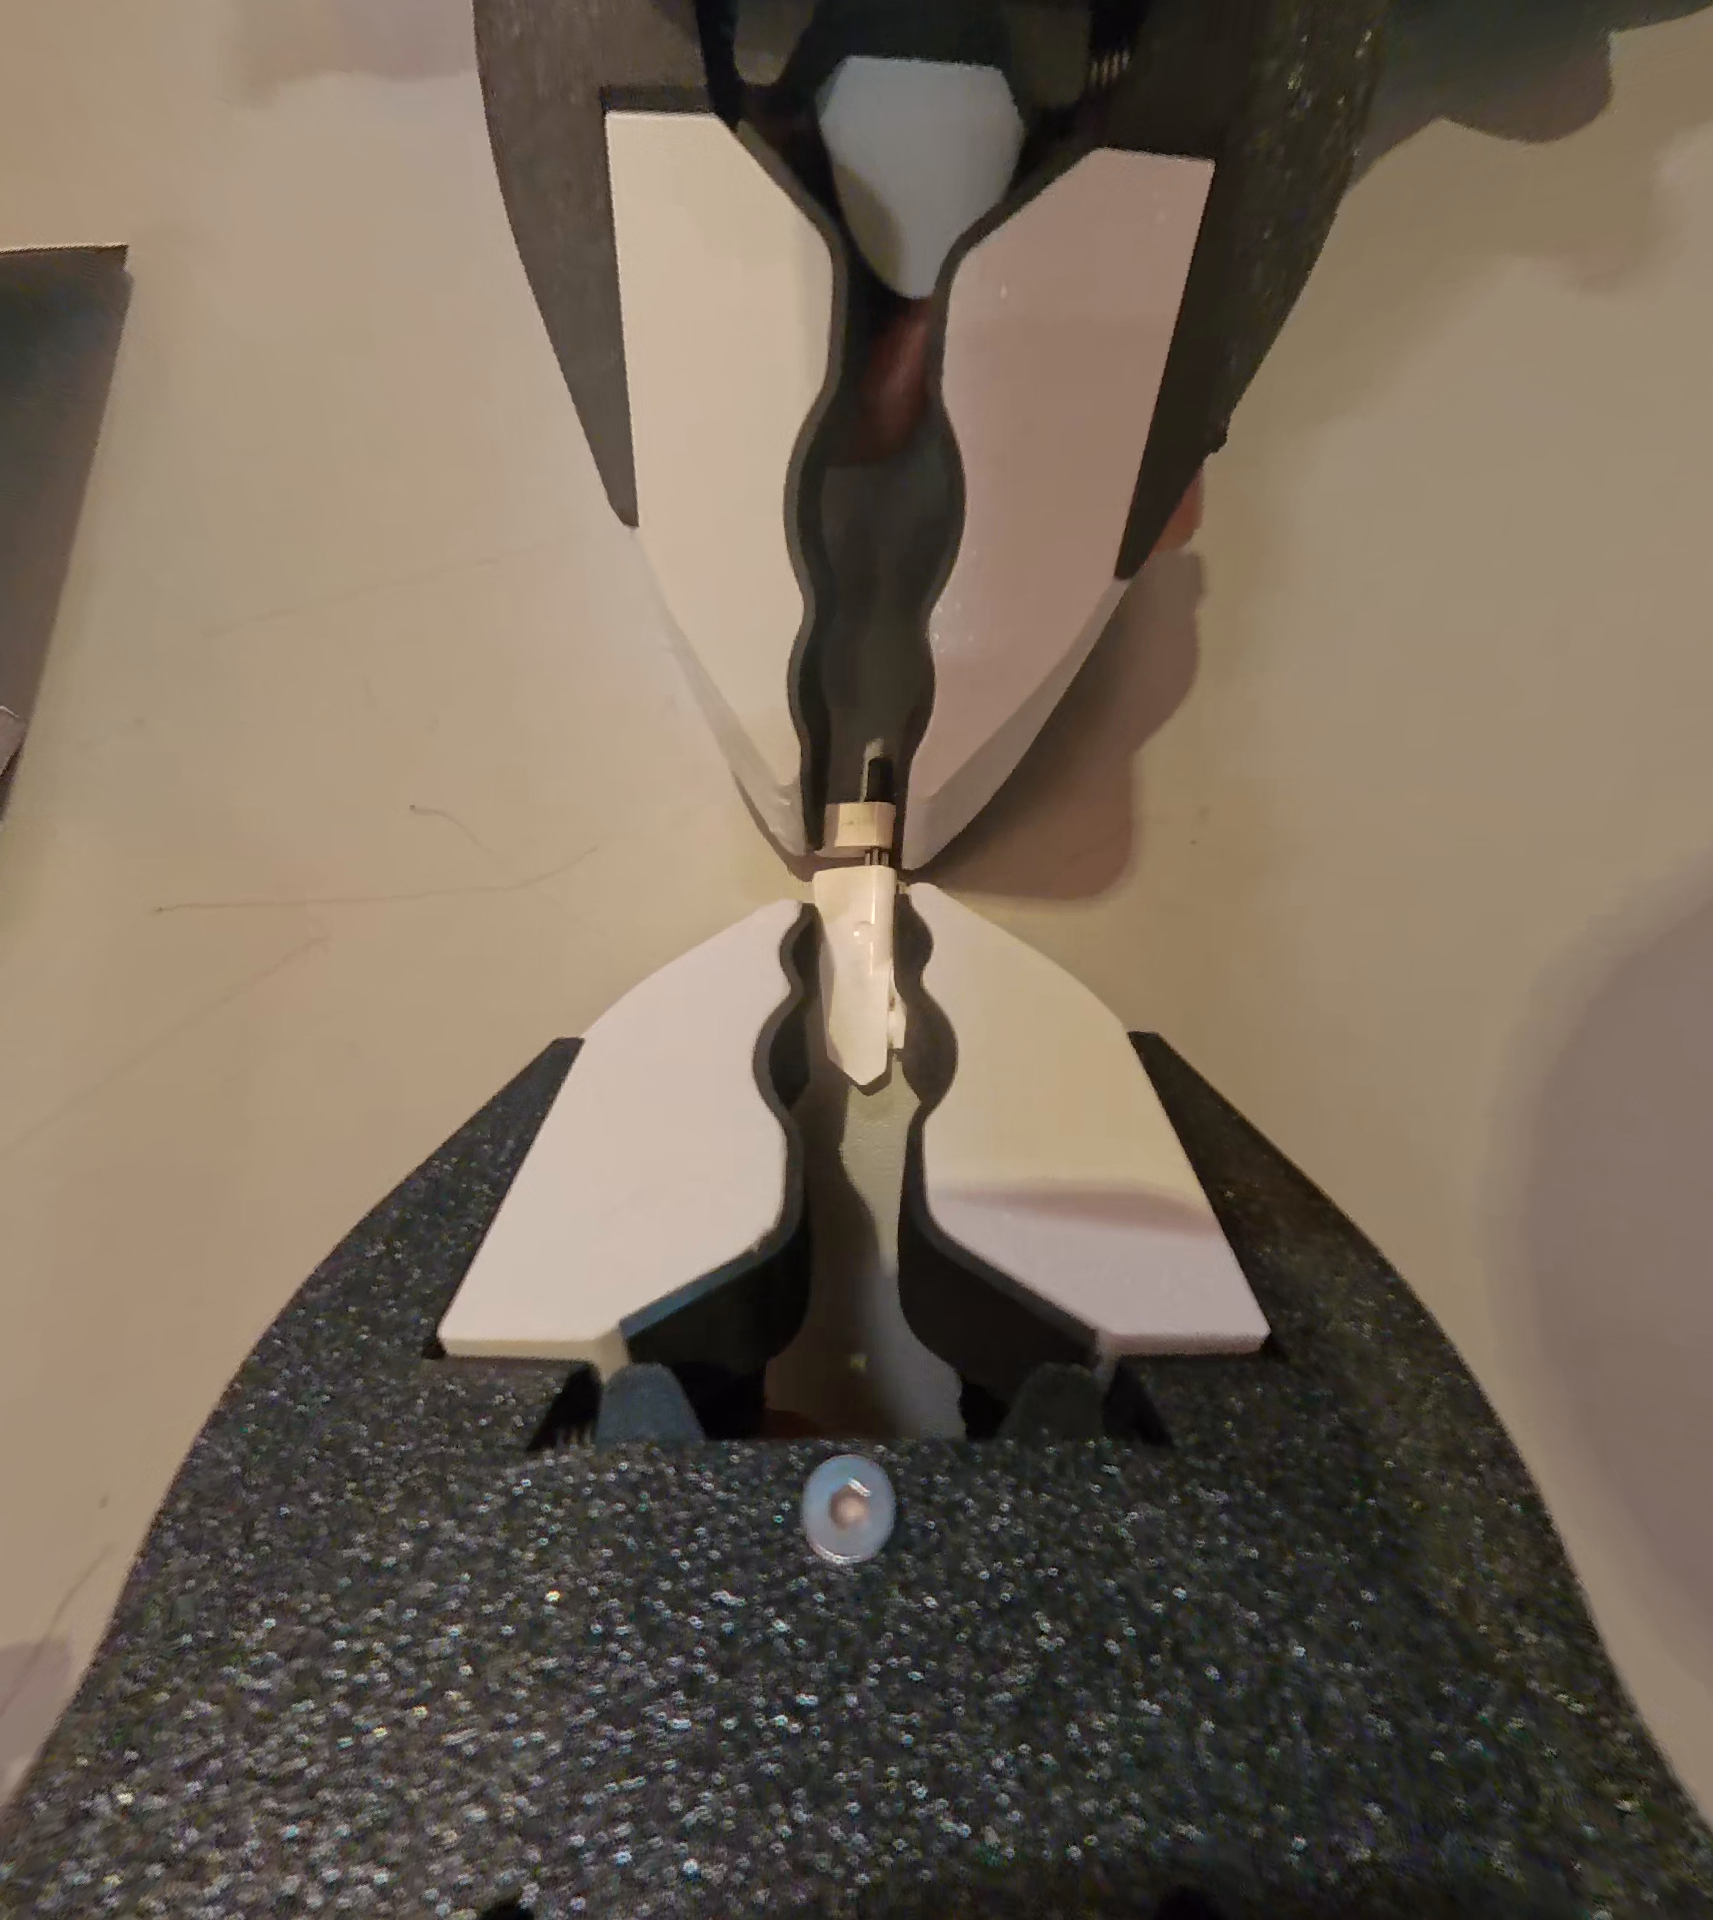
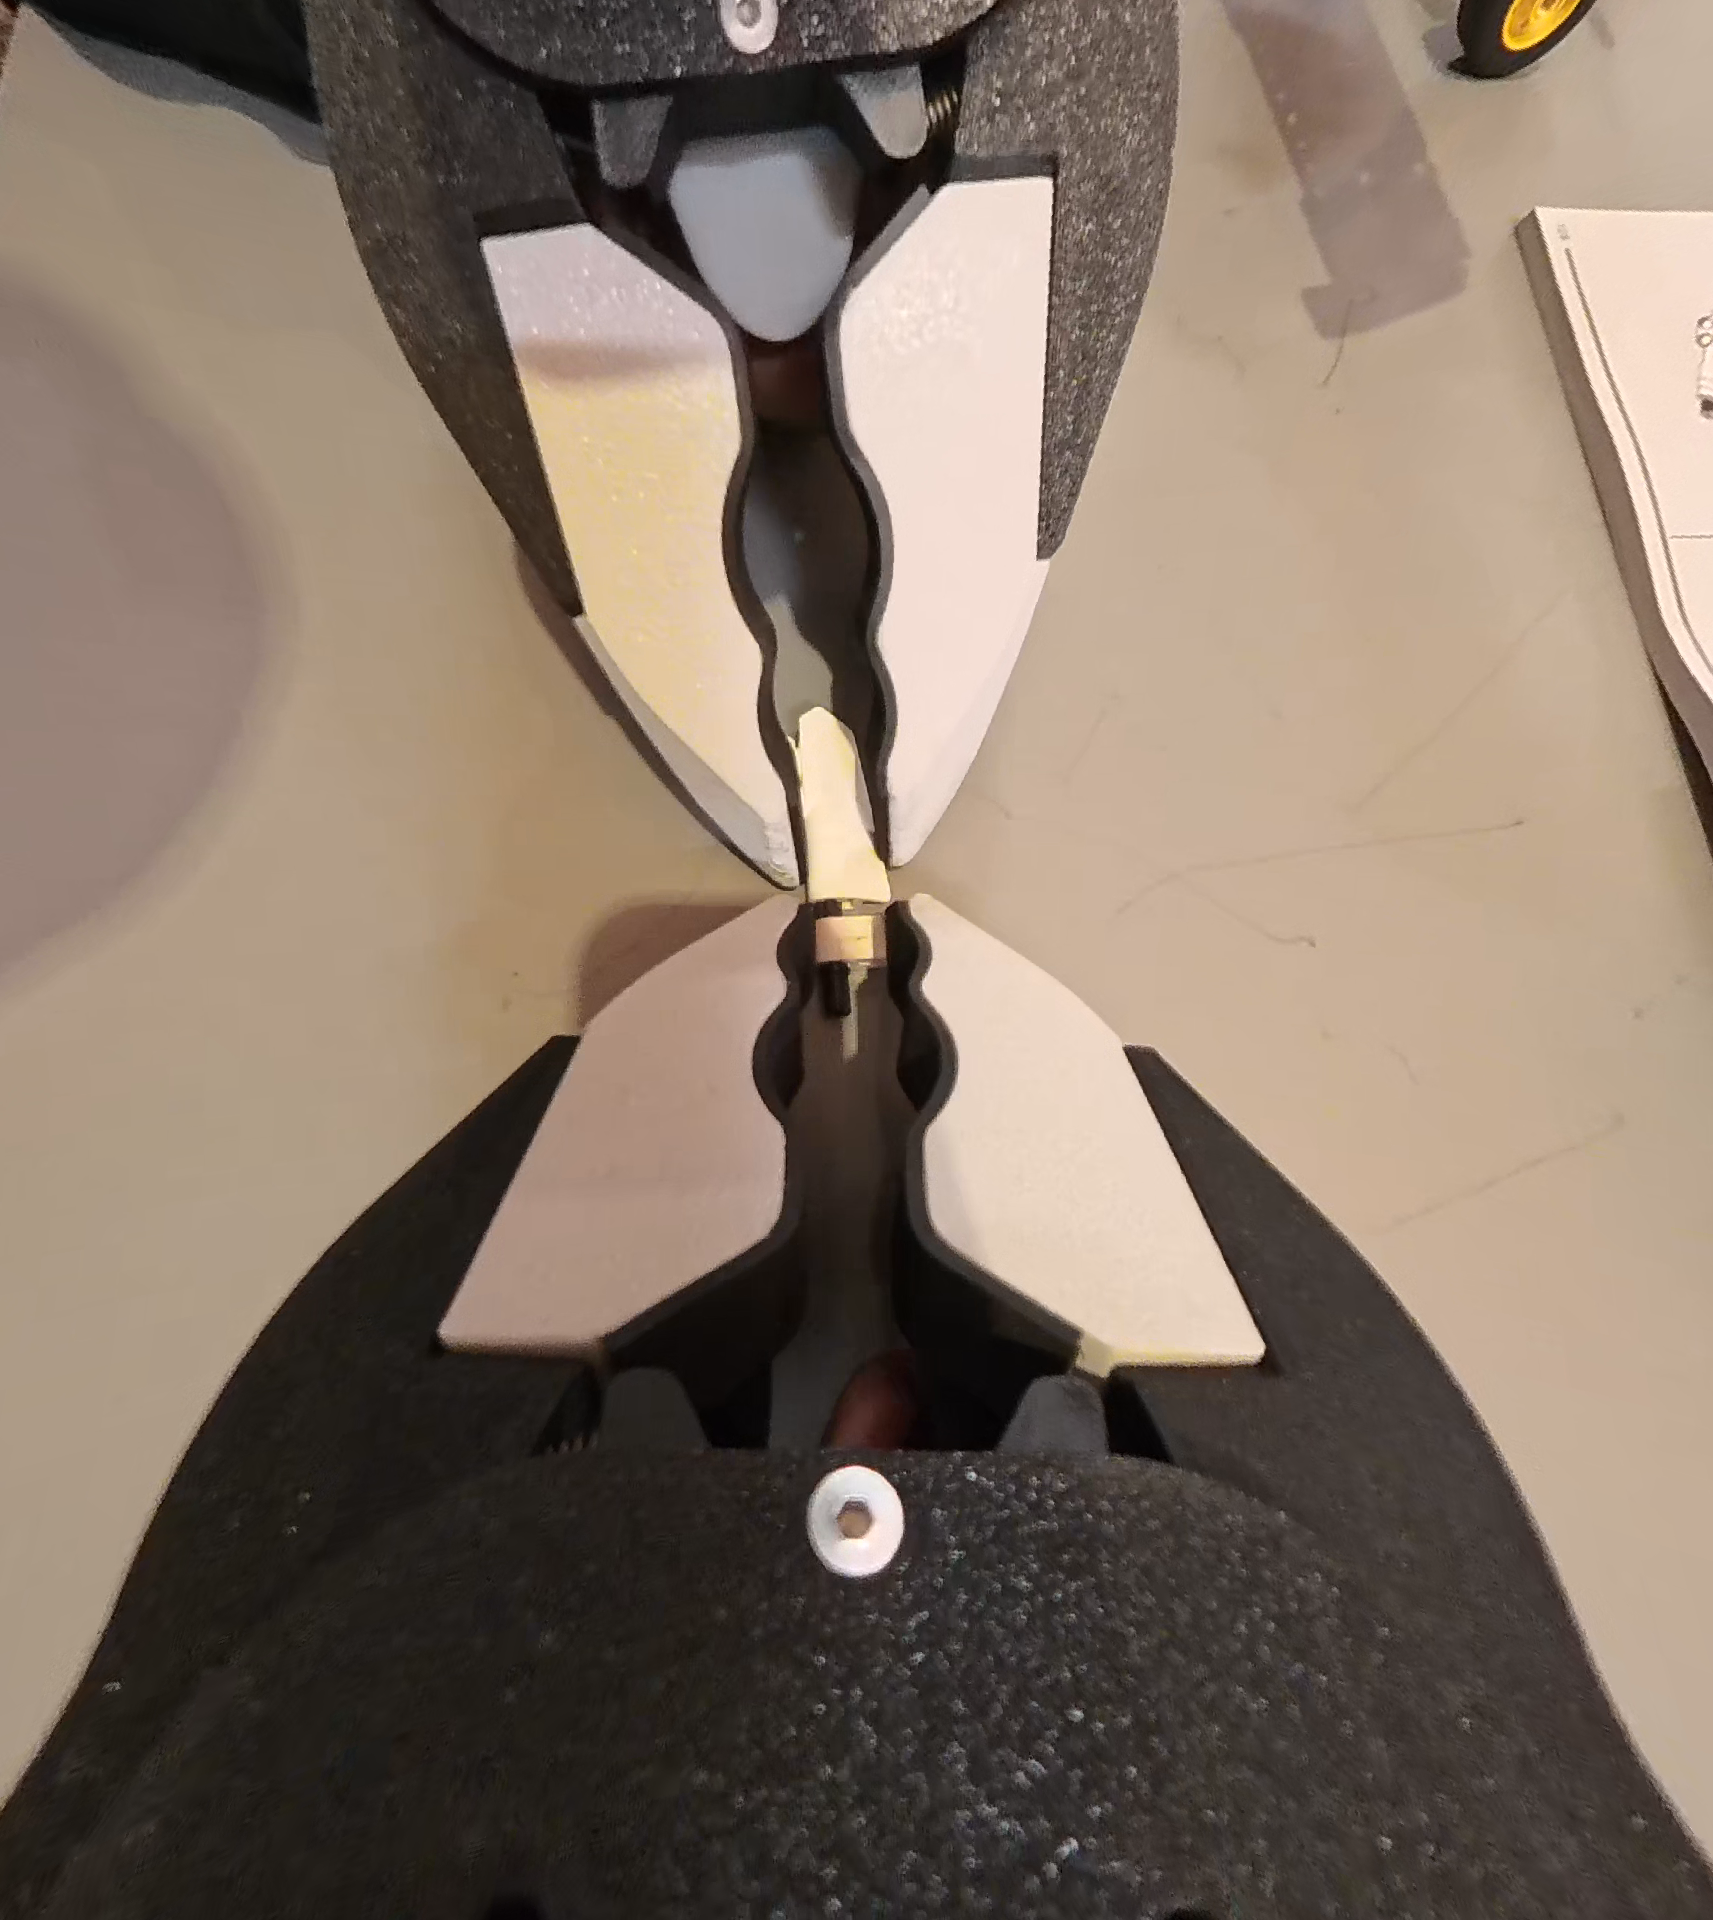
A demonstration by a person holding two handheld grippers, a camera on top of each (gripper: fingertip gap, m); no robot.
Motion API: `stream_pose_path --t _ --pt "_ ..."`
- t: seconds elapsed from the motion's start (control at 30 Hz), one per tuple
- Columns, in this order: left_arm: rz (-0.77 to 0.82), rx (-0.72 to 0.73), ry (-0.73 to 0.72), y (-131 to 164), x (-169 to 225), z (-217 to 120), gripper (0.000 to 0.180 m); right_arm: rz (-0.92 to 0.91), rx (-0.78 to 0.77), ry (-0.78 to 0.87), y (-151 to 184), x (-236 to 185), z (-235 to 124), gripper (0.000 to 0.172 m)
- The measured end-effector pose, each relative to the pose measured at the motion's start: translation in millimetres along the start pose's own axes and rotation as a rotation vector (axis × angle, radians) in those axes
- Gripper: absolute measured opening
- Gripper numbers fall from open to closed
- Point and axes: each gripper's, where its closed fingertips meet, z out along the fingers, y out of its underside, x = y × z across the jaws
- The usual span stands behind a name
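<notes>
White plastic: your left gripper [image 1: 857,971] pinches a glossy, tapered plug [image 1: 862,987] over the beige table [image 1: 312,727].
Cream connector [image 2: 844,943]: your right gripper [image 2: 847,951] clamps this small block, tip to tip with the plug.
Paper: booklet [image 2: 1662,468] lies right.

- A workbench for hobby or lab assembly is suggested, though the wider room is not shown.
- A plain beige tabletop [image 2: 1351,935], marked with fine scratches, fills both views.
- An open instruction booklet [image 2: 1683,499] with line drawings of parts is seen at the right edge.
- A small yellow wheel with a black tyre [image 2: 1527,26] lies at the far corner.
</notes>
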Motion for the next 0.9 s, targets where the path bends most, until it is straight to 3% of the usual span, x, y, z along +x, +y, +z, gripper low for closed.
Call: stream_pose_path --t 0.33,0.53,0.9 --pt "0.004 0.022 -0.01 -1 0 -1 0.014 -0.031 -0.053 0.079 13 1 -12 0.028" --pt "0.014 0.028 -0.023 -2 0 -2 0.014 -0.028 -0.052 0.047 12 -4 -8 0.005" --pt "0.019 0.033 -0.005 -1 2 -3 0.013 -0.02 -0.035 -0.005 8 -7 -4 0.004"
